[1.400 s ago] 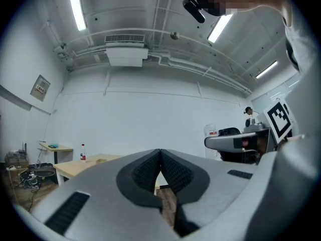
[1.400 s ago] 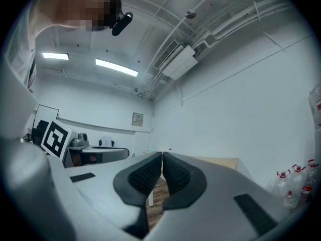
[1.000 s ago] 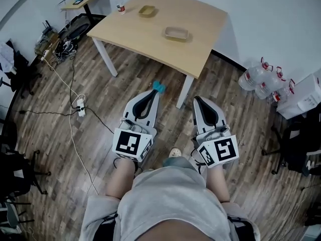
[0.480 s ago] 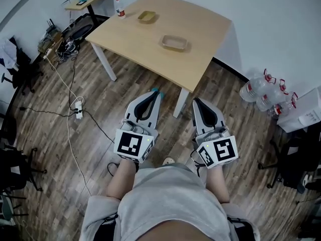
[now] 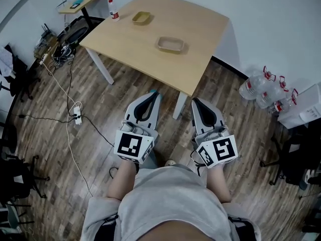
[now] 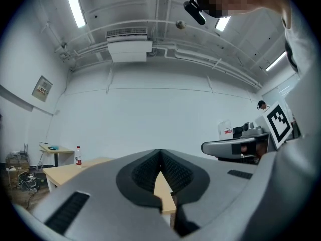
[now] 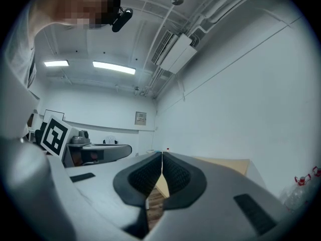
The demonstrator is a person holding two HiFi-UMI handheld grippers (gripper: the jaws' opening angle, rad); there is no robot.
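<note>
I hold both grippers side by side at waist height, pointing toward a light wooden table (image 5: 150, 44). My left gripper (image 5: 153, 93) is shut with nothing between its jaws; its tips meet in the left gripper view (image 6: 160, 151). My right gripper (image 5: 194, 100) is likewise shut and empty, tips touching in the right gripper view (image 7: 162, 154). On the table lie a shallow tan tray (image 5: 170, 44) and a smaller tan dish (image 5: 141, 18). A bottle with a red label (image 5: 111, 10) stands at the far left corner. Both grippers are short of the table's near edge.
A small side desk (image 5: 83, 0) stands behind the table. Cables and a power strip (image 5: 76, 119) run over the wood floor at left. Several water bottles (image 5: 266, 89) and a white box (image 5: 303, 107) sit by the wall at right. Black chairs (image 5: 296, 154) stand at both sides.
The table has drawn nearer and shifted slightly left in the head view. Both grippers stay shut and level, with the table edge now showing between their jaws.
</note>
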